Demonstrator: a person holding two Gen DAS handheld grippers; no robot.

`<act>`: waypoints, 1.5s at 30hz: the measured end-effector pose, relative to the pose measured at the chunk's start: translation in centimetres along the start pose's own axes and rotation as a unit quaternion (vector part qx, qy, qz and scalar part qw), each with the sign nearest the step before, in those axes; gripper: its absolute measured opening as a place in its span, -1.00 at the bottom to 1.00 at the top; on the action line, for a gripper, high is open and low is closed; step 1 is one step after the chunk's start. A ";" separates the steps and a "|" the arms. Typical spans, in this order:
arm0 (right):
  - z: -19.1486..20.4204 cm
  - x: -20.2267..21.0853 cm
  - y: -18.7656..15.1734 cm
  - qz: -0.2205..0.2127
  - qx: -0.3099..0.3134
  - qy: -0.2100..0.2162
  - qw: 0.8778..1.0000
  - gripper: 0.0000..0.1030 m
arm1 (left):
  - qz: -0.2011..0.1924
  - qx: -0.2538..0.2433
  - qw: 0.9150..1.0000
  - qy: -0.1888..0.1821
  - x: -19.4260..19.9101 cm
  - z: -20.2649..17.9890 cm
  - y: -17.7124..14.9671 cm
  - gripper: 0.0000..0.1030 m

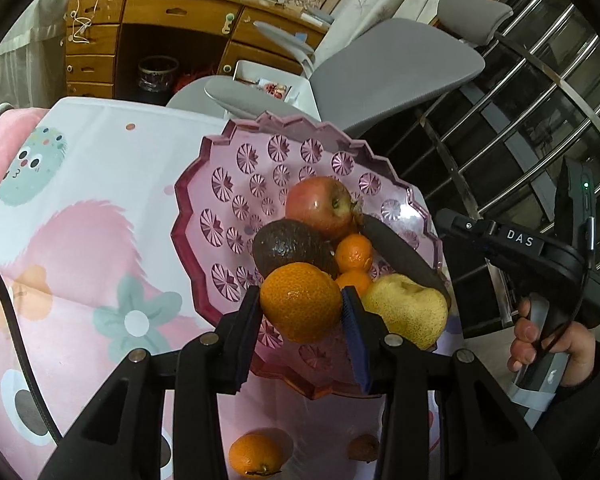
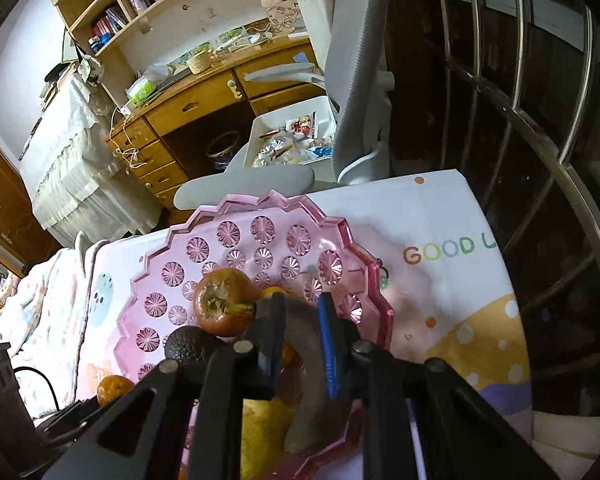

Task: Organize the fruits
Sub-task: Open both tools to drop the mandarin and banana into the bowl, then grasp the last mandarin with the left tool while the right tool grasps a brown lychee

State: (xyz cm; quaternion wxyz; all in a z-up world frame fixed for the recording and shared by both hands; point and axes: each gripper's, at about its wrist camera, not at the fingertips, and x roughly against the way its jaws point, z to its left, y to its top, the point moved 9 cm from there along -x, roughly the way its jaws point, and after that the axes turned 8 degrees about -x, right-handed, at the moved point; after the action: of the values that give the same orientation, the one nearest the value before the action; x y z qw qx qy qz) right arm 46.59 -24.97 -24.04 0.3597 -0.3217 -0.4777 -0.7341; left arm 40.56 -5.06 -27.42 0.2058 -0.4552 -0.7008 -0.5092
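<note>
Pink plastic bowl (image 1: 220,216) is the landmark: left hand-held gripper (image 1: 302,312) clamps an orange (image 1: 300,308) over its near rim. Right hand-held gripper (image 2: 300,332) is closed on a dark banana (image 2: 312,380) inside the bowl, long axis running along the fingers. Two oranges (image 1: 256,456) lie outside, nearest the left.

Wooden desk (image 1: 172,20) — grey chair (image 1: 396,68)

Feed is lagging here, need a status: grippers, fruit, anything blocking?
Left gripper shut on orange, above pink bowl. Right gripper shut on dark curved fruit over the bowl. Two oranges loose on the cloth. No obstruction.
</note>
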 end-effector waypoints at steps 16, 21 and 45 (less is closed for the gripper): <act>-0.3 4.0 -3.0 0.008 -0.029 0.008 1.000 -0.54 | 0.005 -0.020 1.000 0.013 2.7 -0.8 -1.6 0.06; -0.7 5.8 -4.7 0.006 -0.042 0.007 0.999 -0.38 | 0.016 -0.023 0.999 0.016 3.5 -0.8 -3.0 0.09; -5.3 5.2 -17.2 0.117 -0.236 -0.050 0.963 -0.14 | 0.126 -0.098 0.987 0.020 1.5 0.4 -10.6 0.13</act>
State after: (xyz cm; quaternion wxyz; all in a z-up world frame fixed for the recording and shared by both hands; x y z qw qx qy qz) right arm 28.75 -26.16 -29.69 0.3327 -0.4873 -0.2668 -0.7621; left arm 30.88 -4.75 -31.99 0.2365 -0.5478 -0.5801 -0.5544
